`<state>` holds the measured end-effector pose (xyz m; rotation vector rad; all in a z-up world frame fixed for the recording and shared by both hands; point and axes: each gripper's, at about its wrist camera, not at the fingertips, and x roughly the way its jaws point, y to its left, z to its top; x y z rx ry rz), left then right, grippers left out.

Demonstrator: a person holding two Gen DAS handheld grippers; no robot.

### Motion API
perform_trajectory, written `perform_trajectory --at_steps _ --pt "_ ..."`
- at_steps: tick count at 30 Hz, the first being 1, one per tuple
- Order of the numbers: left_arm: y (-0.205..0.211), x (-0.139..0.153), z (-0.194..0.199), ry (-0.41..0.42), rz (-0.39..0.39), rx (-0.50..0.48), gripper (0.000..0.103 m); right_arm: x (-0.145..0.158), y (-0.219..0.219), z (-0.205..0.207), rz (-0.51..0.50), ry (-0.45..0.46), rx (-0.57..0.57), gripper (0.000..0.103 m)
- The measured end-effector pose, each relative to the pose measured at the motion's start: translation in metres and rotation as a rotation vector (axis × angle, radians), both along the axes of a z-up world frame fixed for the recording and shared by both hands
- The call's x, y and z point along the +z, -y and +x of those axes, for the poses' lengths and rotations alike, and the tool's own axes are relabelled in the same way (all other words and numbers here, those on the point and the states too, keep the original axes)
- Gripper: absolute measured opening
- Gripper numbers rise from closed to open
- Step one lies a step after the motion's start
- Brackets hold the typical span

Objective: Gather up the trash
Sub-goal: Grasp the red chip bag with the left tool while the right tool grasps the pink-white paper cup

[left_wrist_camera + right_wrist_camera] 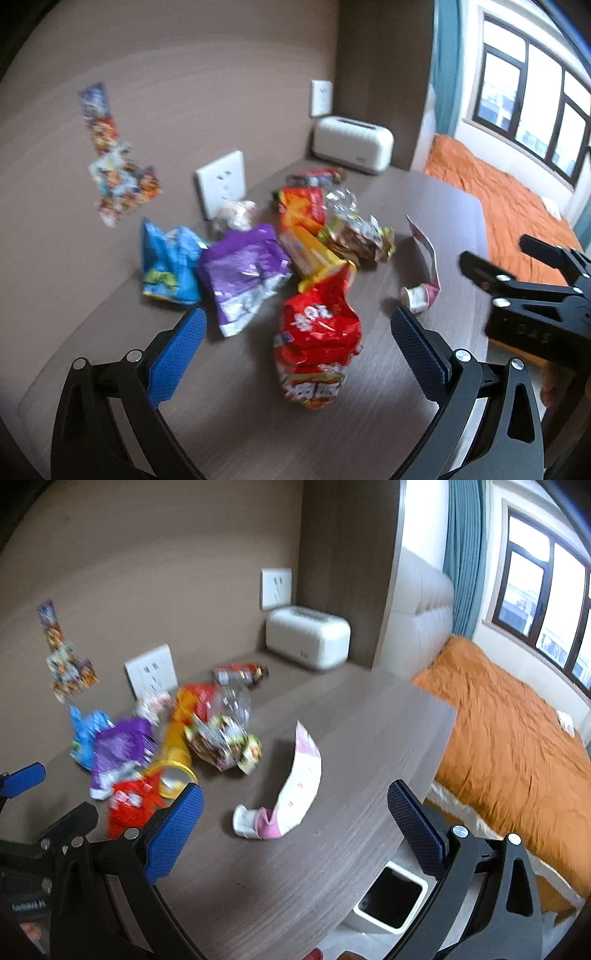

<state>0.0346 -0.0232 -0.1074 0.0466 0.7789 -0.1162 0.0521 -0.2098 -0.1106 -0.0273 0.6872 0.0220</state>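
Note:
A heap of snack wrappers lies on the brown table (258, 424): a red bag (317, 332), a purple bag (243, 273), a blue bag (170, 266), an orange bag (301, 208), a yellow tube (314, 254) and a crumpled brown wrapper (358, 236). A pink-and-white paper carton (291, 794) lies apart at the right. My left gripper (295, 347) is open and empty, just above the red bag. My right gripper (295, 819) is open and empty over the carton; it also shows at the right of the left wrist view (517, 273).
A white bin (391, 901) with a dark inside stands on the floor below the table's right edge. A white toaster-like box (308, 637) sits at the back. Wall sockets (151, 670) and stickers (66, 664) are on the wall. An orange bed (509, 738) is at right.

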Motion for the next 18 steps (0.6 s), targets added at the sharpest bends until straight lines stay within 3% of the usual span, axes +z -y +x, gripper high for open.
perform_trajectory --at_steps 5,13,14,15,16,17,18 --pt "0.011 -0.036 0.024 -0.050 0.041 -0.023 0.098 -0.045 -0.010 0.023 -0.044 -0.086 -0.003 0.099" --pt "0.007 -0.066 0.055 -0.118 0.033 0.006 0.098 -0.074 -0.013 0.050 -0.015 -0.137 -0.029 0.099" --pt "0.006 -0.068 0.055 -0.119 0.029 0.004 0.097 -0.076 -0.013 0.051 -0.016 -0.138 -0.023 0.096" --pt "0.006 -0.071 0.057 -0.125 0.025 0.002 0.093 -0.078 -0.014 0.052 -0.012 -0.134 -0.011 0.085" --pt "0.006 -0.076 0.059 -0.139 0.015 -0.004 0.078 -0.081 -0.016 0.053 -0.019 -0.139 0.008 0.067" --pt "0.006 -0.079 0.060 -0.152 0.004 -0.010 0.070 -0.084 -0.018 0.053 -0.019 -0.139 0.029 0.064" --pt "0.006 -0.082 0.062 -0.158 0.001 -0.009 0.069 -0.083 -0.019 0.052 -0.013 -0.127 0.034 0.055"
